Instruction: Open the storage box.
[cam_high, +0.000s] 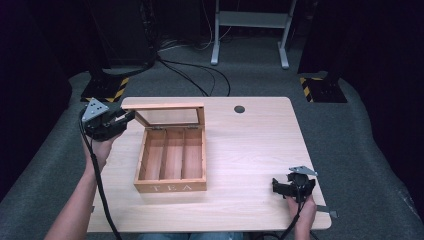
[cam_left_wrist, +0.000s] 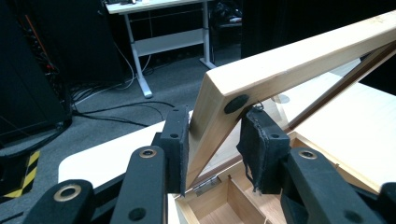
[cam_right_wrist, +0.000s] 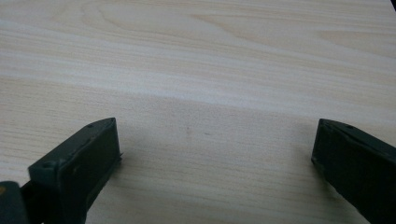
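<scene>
A wooden tea box (cam_high: 170, 186) with three bare compartments stands left of the table's middle. Its glass-paned lid (cam_high: 165, 106) is raised, tilted back on its hinges. My left gripper (cam_high: 129, 117) reaches in from the left and is shut on the lid's left corner. In the left gripper view the pads (cam_left_wrist: 180, 140) clamp both faces of the lid's wooden frame (cam_left_wrist: 289, 60), with the box's inside (cam_left_wrist: 224, 205) below. Near the table's front right corner my right gripper (cam_high: 275, 186) stays low over the wood. Its jaws (cam_right_wrist: 215, 149) stand wide open with nothing between them.
The light wooden table (cam_high: 250, 150) has a dark round cable hole (cam_high: 239, 109) at the back. Behind it on the grey floor are cables (cam_high: 190, 75), a white desk frame (cam_high: 250, 30) and black stands with yellow-striped feet (cam_high: 105, 90).
</scene>
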